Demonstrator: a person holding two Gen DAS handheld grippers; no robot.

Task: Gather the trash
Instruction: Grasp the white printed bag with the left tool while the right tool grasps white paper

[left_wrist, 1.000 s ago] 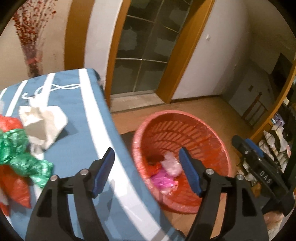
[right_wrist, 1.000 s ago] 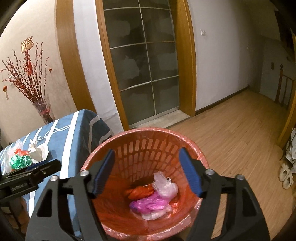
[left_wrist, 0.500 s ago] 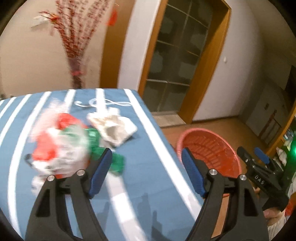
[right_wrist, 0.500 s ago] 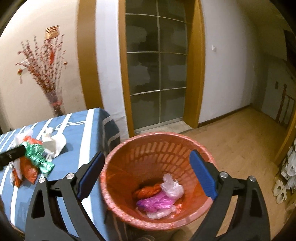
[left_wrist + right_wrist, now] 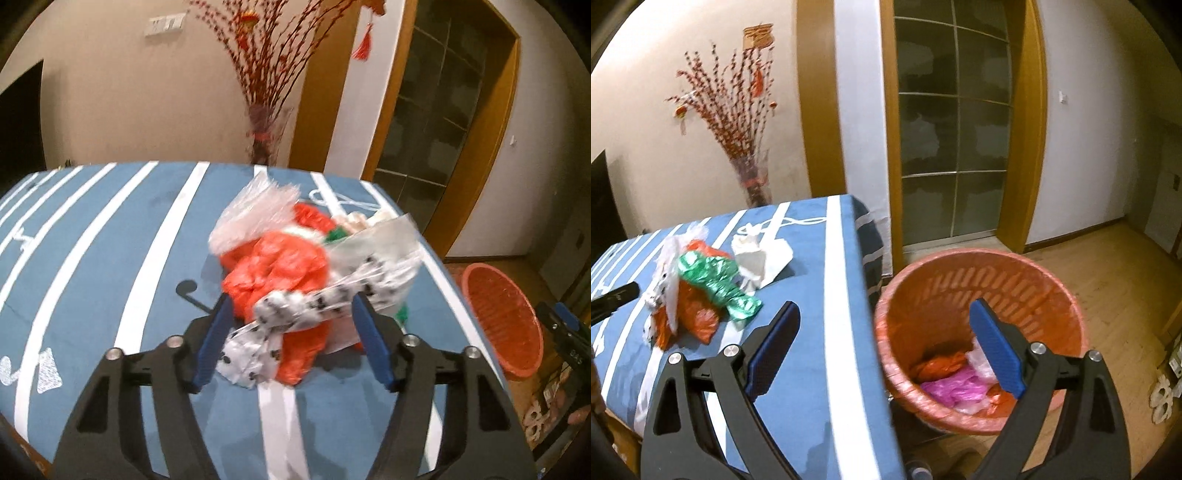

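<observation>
Trash lies in one heap on the blue, white-striped bench [image 5: 827, 332]: one orange plastic bag [image 5: 280, 273], one clear bag with black spots [image 5: 306, 306], one crinkled green foil wrapper [image 5: 716, 280], one clear white bag [image 5: 258, 210] and one crumpled white paper [image 5: 761, 258] at the far side of the heap. The left gripper [image 5: 291, 339] reaches over the bench with its jaws closing, the spotted bag and the orange bag between them; the blue pads do not visibly press on either. The right gripper [image 5: 882, 347] hangs above the bench edge with its jaws wide and nothing between them. One orange basket [image 5: 1067, 295] stands on the wooden floor just beside the bench, holding an orange bag, a pink bag [image 5: 953, 391] and a whitish one. One vase of red branches [image 5: 753, 177] stands behind the bench by the wall.
</observation>
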